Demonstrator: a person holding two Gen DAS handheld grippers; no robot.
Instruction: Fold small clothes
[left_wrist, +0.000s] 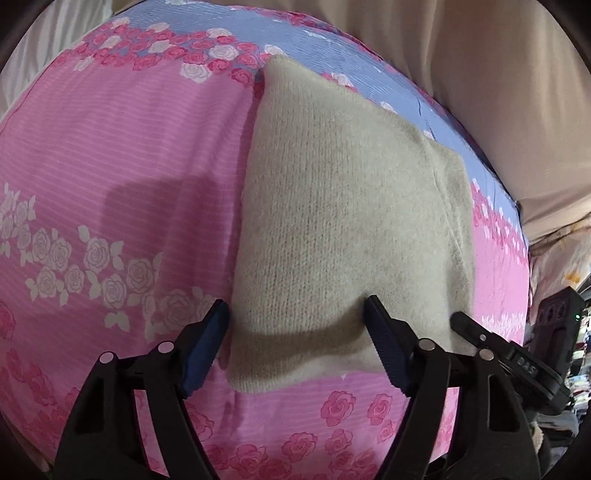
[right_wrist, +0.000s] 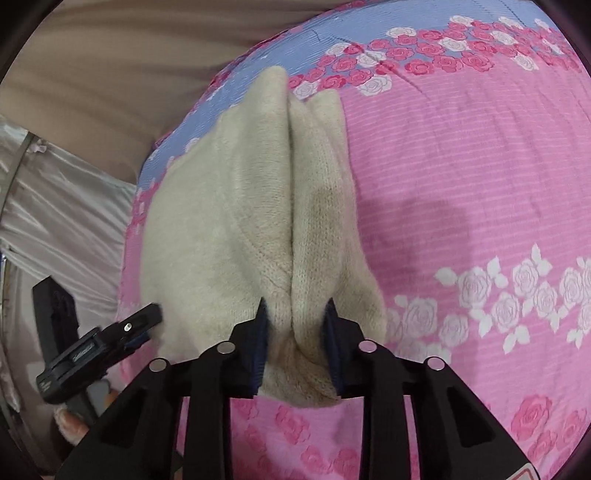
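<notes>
left gripper (left_wrist: 297, 306): black plastic arms, silver round pins, ribbed blue pads | right gripper (right_wrist: 295, 306): same build, red-white sticker at base corner

Cream knit garment (left_wrist: 343, 206), folded flat, near edge bunched, on bed

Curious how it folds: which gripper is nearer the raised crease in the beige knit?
Right. The right gripper pinches the crease between its pads; the left gripper stands open over the near corner of the knit.

A pink bedsheet (left_wrist: 122, 155) with printed roses covers the bed — a blue band (right_wrist: 295, 44) crosses its far edge, beige fabric (left_wrist: 498, 92) beyond.
</notes>
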